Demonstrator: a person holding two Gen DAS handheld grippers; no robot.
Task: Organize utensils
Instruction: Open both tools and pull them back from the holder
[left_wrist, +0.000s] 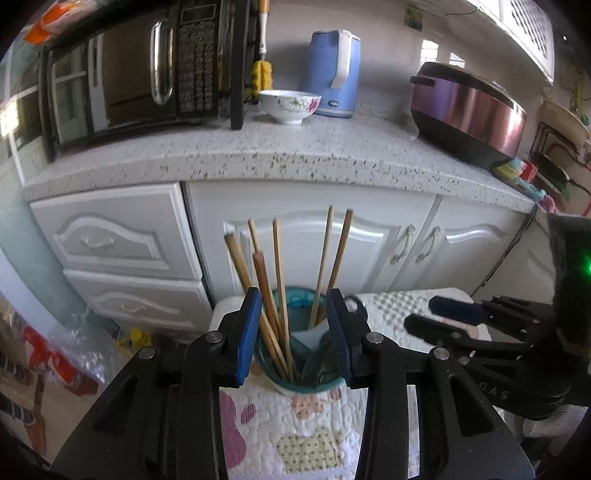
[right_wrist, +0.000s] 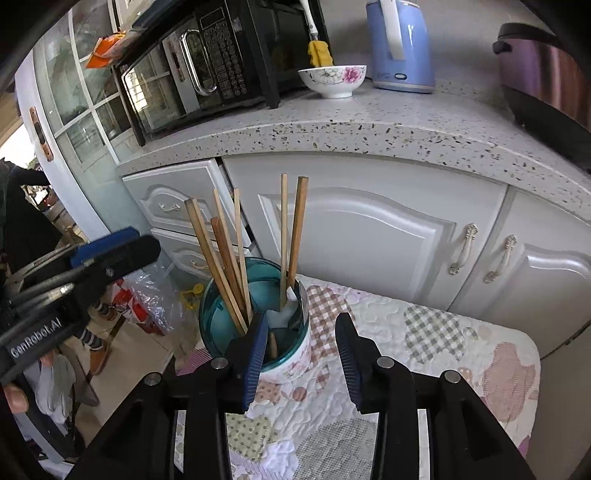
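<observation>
Left tool (left_wrist: 295, 334) straddles my utensil holder (left_wrist: 306, 384) unclenched; right tool (right_wrist: 301, 354) gapes beside it, on the quilted worktop (right_wrist: 443, 354) below the speckled counter (right_wrist: 369, 125).

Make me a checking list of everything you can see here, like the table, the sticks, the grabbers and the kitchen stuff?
Surface: quilted patchwork cloth covers the low table.
Job's things: wooden chopsticks stand upright in a teal holder; a spoon seems to sit inside too.
Clutter: nothing seen on the cloth besides the holder.
Grippers: left hand-held gripper open, its fingers either side of the holder; right hand-held gripper open, beside the holder, empty.
Cables: a dark cord hangs from the counter's right end.
Surroundings: speckled counter with microwave, flowered bowl, blue kettle, purple rice cooker; white cabinets below.
</observation>
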